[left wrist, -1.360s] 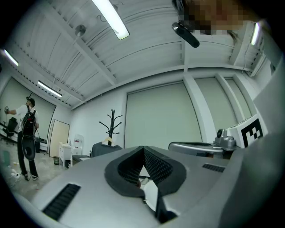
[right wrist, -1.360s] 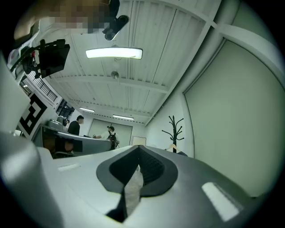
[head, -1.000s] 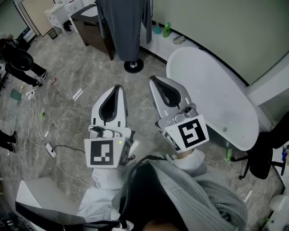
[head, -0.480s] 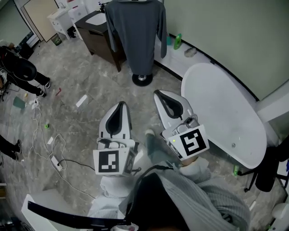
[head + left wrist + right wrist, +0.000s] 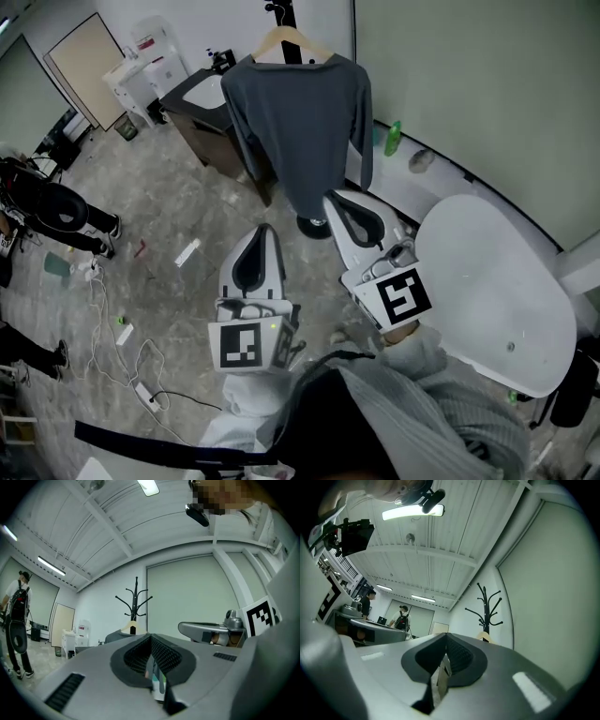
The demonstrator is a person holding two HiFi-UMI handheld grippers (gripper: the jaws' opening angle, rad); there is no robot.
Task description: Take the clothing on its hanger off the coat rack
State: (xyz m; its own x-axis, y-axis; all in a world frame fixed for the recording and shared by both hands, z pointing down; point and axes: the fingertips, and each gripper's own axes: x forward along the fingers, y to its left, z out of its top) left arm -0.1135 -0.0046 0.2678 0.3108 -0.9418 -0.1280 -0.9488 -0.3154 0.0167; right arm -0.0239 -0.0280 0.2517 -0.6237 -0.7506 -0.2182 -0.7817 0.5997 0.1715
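Coat rack (image 5: 282, 13) nearer than before, grey marbled floor (image 5: 178, 211), white table (image 5: 502, 281)

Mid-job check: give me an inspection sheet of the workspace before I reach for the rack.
Surface: grey marbled floor; white oval table at right, bare.
Job's things: grey top hangs on a wooden hanger on the black coat rack; not yet taken off.
Clutter: green bottle by the wall, dark cabinet behind the rack, white strip on the floor.
Grippers: left gripper and right gripper both shut and empty, pointed toward the rack.
Cables: white cable and power strip loose on the floor at left.
Surroundings: people stand at the left edge; pale green wall behind.
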